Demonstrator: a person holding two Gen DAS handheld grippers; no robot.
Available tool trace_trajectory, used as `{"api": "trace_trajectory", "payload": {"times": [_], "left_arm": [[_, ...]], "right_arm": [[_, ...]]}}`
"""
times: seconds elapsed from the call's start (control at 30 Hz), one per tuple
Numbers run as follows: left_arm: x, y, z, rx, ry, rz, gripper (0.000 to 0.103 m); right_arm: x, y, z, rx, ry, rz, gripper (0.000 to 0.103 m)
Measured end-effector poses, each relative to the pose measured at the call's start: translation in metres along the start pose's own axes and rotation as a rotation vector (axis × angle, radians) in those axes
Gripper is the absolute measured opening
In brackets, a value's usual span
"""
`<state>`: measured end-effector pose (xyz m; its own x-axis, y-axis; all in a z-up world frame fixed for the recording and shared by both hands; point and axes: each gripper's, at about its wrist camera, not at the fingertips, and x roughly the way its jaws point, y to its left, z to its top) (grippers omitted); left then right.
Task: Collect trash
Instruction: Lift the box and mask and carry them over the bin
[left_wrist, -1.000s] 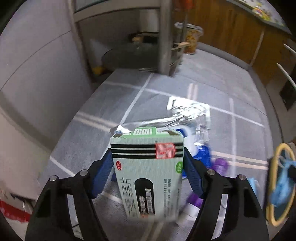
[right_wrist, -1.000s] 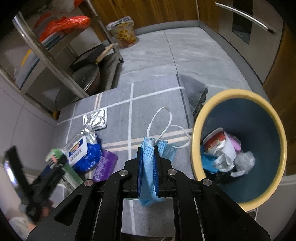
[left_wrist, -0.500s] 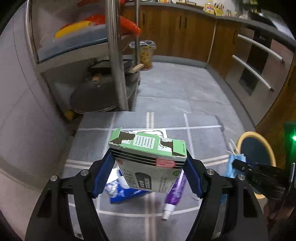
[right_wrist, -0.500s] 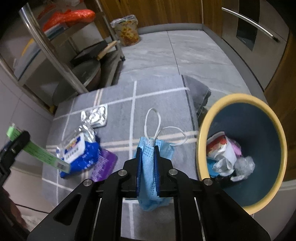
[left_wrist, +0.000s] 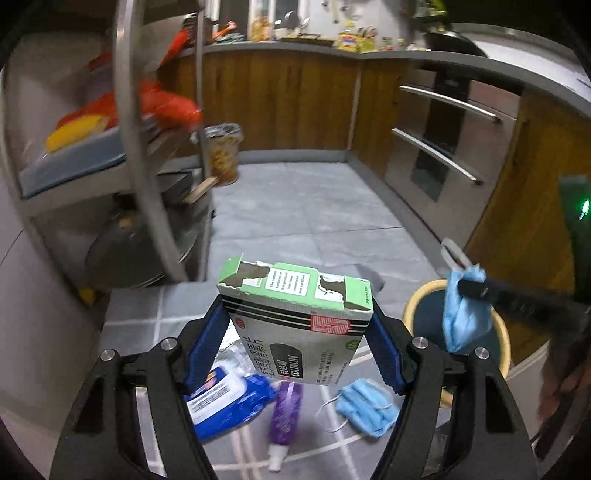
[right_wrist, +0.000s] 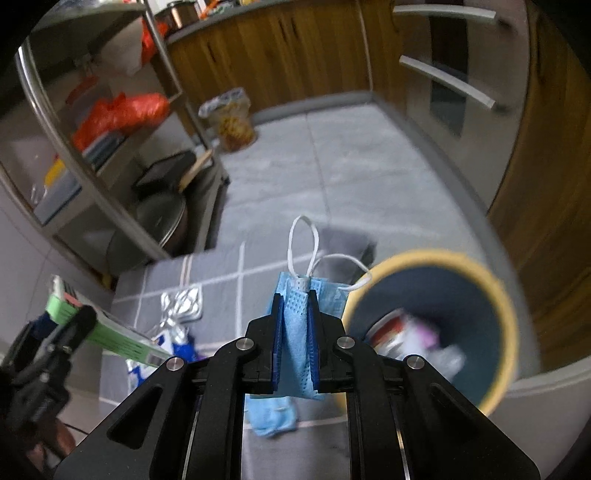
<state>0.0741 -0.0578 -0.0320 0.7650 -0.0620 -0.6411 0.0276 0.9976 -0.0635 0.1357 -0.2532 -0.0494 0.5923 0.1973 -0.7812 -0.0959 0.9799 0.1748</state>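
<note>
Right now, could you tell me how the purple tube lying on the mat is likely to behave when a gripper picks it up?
The purple tube looks flattened and creased, so it is probably nearly empty, light and soft; the fingers may squash it. Being flat, it seems unlikely to roll on the mat. Its glossy skin could be slippery, so gripping near the white cap may hold better.

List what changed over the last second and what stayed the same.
The left gripper has lifted the green medicine box off the rug, well above the wipes pack and purple tube. The right gripper has raised its blue mask and brought it nearer the bin. Both grips stayed shut; nothing was released. A second mask lies on the rug.
</note>
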Motion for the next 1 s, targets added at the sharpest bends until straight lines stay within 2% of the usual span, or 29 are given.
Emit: {"api": "trace_trajectory", "payload": {"times": [0.1,0.2,0.37,0.57,0.77,1.0], "left_arm": [[0.003,-0.017,0.006,0.033,-0.019,-0.025,0.071],[0.010,-0.038,0.008,0.068,-0.017,-0.065,0.071],[0.030,-0.076,0.002,0.116,0.026,-0.201,0.071],[0.057,-0.133,-0.014,0.214,0.070,-0.316,0.071],[0.094,-0.183,-0.031,0.288,0.104,-0.334,0.072],[0.105,-0.195,-0.043,0.321,0.111,-0.327,0.077]], "right_arm": [[-0.020,-0.020,0.011,-0.004,-0.034,-0.027,0.013],[-0.023,-0.046,0.008,0.029,-0.048,-0.057,0.013],[-0.005,-0.093,0.003,0.183,0.010,-0.036,0.013],[0.014,-0.136,-0.004,0.267,0.066,-0.083,0.013],[0.023,-0.161,-0.009,0.294,0.089,-0.169,0.013],[0.024,-0.166,-0.010,0.269,0.082,-0.215,0.013]]}}
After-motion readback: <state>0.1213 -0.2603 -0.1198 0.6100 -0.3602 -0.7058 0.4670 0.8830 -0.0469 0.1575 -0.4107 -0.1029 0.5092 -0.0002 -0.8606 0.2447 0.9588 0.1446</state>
